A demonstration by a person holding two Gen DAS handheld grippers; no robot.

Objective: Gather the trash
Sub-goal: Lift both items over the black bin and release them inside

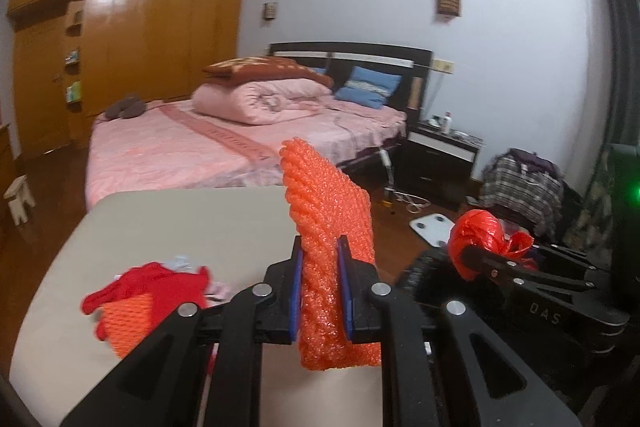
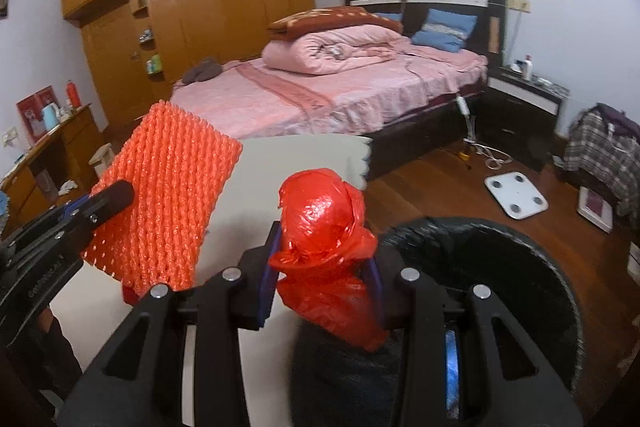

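Note:
My left gripper (image 1: 320, 287) is shut on an orange foam net sleeve (image 1: 328, 227), held upright above the beige table (image 1: 180, 223). The sleeve also shows in the right wrist view (image 2: 168, 195), with the left gripper (image 2: 108, 199) at its left edge. My right gripper (image 2: 324, 287) is shut on a crumpled red plastic bag (image 2: 324, 223), held near the rim of a black-lined trash bin (image 2: 500, 267). In the left wrist view the red bag (image 1: 480, 231) and the right gripper (image 1: 472, 259) are at the right. More red and orange trash (image 1: 148, 291) lies on the table.
A pink bed (image 1: 240, 135) stands behind the table, with a dark nightstand (image 1: 444, 155) to its right. A white scale (image 2: 516, 195) and cables lie on the wood floor. A chair with checked clothes (image 2: 604, 147) is at the right. A wooden desk (image 2: 44, 163) is at the left.

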